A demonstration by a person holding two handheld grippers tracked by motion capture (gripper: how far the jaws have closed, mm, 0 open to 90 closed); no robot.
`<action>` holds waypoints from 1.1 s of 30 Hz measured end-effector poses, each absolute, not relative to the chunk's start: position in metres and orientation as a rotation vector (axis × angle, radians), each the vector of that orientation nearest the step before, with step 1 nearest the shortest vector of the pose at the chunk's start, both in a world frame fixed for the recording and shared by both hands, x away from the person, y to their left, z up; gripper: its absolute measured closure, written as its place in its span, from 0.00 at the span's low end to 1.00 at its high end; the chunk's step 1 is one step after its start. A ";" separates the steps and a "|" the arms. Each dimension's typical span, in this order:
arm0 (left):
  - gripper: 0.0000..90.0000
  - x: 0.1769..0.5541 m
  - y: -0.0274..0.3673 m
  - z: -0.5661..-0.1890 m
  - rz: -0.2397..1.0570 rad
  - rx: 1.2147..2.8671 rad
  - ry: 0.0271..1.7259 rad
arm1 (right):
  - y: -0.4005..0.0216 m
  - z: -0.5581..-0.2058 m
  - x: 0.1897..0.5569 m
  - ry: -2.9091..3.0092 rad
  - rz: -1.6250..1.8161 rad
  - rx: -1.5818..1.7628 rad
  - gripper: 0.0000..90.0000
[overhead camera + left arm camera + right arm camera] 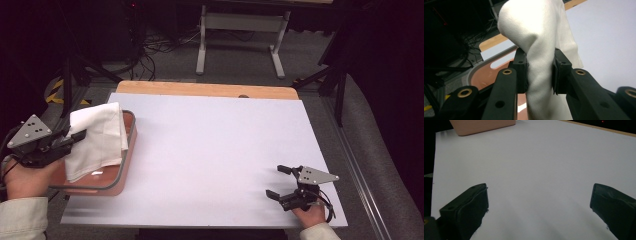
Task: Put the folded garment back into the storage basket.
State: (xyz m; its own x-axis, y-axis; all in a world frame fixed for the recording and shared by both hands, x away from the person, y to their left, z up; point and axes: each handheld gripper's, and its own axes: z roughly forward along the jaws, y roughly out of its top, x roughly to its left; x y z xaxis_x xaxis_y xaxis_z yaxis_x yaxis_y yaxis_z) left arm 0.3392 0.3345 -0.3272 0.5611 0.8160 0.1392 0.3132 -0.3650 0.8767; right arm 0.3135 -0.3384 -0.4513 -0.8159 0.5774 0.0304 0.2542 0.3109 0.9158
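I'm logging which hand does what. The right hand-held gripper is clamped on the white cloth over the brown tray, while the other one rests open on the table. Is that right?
Not quite: the sides are swapped. The left hand-held gripper is clamped on the white cloth over the brown tray, as the left gripper view shows. The right hand-held gripper is the one resting open on the table.

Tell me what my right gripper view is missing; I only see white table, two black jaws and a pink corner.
Observer: That pink corner is a tray at the table's left edge.
Operator: Report what's on it.
Observer: A white cloth, draped over the tray's near rim.
Operator: Say where the left gripper is.
Observer: The left gripper is shut on the white cloth, a fold pinched between its pads.
Operator: Confirm my own.
Observer: The right gripper is open, holding nothing.
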 end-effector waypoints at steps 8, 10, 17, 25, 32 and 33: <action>0.78 0.339 0.339 -0.330 0.707 1.945 0.940 | -0.338 -0.451 0.314 2.279 1.501 0.746 0.03; 0.78 0.339 0.341 -0.330 0.704 1.946 0.945 | -0.338 -0.451 0.314 2.281 1.500 0.746 0.03; 0.78 0.336 0.346 -0.331 0.695 1.958 0.955 | -0.338 -0.452 0.314 2.282 1.501 0.745 0.03; 0.78 0.334 0.349 -0.334 0.669 1.978 0.959 | -0.338 -0.451 0.314 2.285 1.494 0.745 0.03; 0.78 0.336 0.345 -0.337 0.637 1.996 0.938 | -0.338 -0.452 0.314 2.283 1.499 0.746 0.03; 0.78 0.337 0.344 -0.337 0.633 1.992 0.940 | -0.338 -0.452 0.314 2.283 1.500 0.745 0.03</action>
